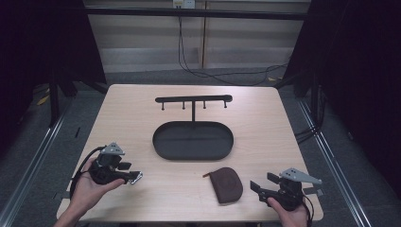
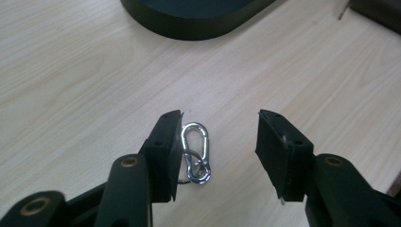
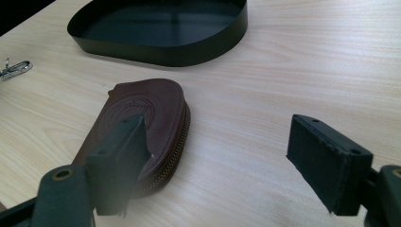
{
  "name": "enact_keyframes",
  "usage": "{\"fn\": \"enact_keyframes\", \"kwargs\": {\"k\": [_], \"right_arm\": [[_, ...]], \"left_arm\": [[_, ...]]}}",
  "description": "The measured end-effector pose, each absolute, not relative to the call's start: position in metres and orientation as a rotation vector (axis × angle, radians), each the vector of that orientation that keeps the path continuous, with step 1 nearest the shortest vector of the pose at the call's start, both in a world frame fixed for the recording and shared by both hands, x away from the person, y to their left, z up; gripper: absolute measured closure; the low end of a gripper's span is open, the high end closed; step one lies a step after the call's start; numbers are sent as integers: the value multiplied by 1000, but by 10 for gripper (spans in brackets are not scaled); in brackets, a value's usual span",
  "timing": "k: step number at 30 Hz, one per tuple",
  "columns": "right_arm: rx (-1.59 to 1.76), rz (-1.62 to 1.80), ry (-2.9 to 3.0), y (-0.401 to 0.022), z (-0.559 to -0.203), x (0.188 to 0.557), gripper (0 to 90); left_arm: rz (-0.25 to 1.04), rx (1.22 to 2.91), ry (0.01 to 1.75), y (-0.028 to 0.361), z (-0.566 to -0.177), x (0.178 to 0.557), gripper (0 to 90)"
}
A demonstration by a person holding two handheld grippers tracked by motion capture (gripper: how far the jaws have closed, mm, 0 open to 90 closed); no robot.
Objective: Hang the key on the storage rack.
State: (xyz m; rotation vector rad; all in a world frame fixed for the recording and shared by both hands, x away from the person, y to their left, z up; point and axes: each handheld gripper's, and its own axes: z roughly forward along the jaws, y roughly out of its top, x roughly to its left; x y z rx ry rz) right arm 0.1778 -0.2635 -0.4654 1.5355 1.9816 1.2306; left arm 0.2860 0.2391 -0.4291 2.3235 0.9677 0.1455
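A silver carabiner [image 2: 195, 151] with a small ring lies flat on the wooden table. It rests between the jaws of my left gripper [image 2: 220, 137], right beside the left pad, and the other pad stands well apart from it. From above, the left gripper [image 1: 128, 171] sits at the front left with the carabiner [image 1: 136, 178] at its tips. A brown zipped leather pouch [image 1: 228, 184] lies at the front, right of centre. My right gripper [image 1: 261, 181] is open just to the pouch's right; its left jaw stands in front of the pouch [image 3: 151, 106] with nothing between the pads.
A black oval tray [image 1: 193, 156] sits mid-table, and a black T-shaped rack with hooks [image 1: 194, 99] rises from its far side. The tray wall [image 3: 189, 52] lies beyond the pouch. The table's front edge is close to both hands.
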Motion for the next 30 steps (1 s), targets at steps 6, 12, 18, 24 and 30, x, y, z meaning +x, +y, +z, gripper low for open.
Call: {"fn": "enact_keyframes", "kwargs": {"k": [6,12,18,24,30], "right_arm": [[1525,1222,1996,-262,-466,179,210],[1530,1225,1997,-262,-466,179,210],[1533,1225,1997,-262,-466,179,210],[1534,1220,2003,-262,-467,180,210],[1543,1208,2021,-261,-468,181,211]], "left_arm": [[86,2366,998,238,-436,296,546],[68,2413,993,235,-436,306,548],[33,2456,995,228,-437,312,577],[15,2509,1019,223,-439,317,581],[-18,2548,1040,223,-445,326,601]]}}
